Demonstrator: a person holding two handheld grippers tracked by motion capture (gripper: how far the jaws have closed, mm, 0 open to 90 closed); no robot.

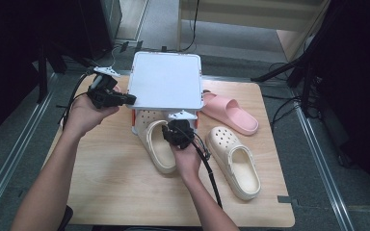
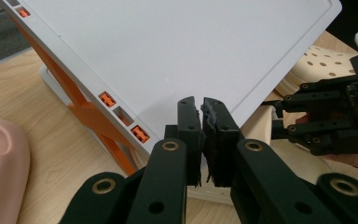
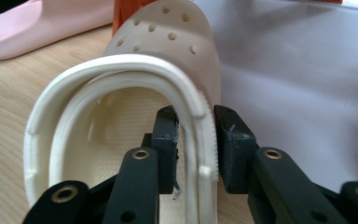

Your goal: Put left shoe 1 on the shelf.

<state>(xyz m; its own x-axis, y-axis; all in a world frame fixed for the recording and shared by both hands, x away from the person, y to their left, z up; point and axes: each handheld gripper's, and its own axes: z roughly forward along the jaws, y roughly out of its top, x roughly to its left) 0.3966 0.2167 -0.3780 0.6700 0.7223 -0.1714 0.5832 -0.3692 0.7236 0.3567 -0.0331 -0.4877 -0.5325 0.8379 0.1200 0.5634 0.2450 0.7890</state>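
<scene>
A white shelf [image 1: 166, 79] on orange legs stands at the table's back middle. My left gripper [image 1: 127, 99] is shut on the front left corner of its white top [image 2: 191, 46], the pads [image 2: 189, 135] pressed together there. A cream clog [image 1: 159, 154] lies with its perforated toe [image 3: 168, 32] under the shelf. My right gripper [image 1: 171, 131] straddles the clog's side wall, one jaw inside and one outside. In the right gripper view [image 3: 196, 140] the jaws stand open, with a slight gap to the wall on each side. The right gripper [image 2: 279, 119] also shows in the left gripper view.
A second cream clog [image 1: 233, 161] lies to the right of the first. A pink slide [image 1: 229, 111] lies at the back right beside the shelf. The wooden table [image 1: 115, 183] has bare room at the front left. Dark stands and cables ring the table.
</scene>
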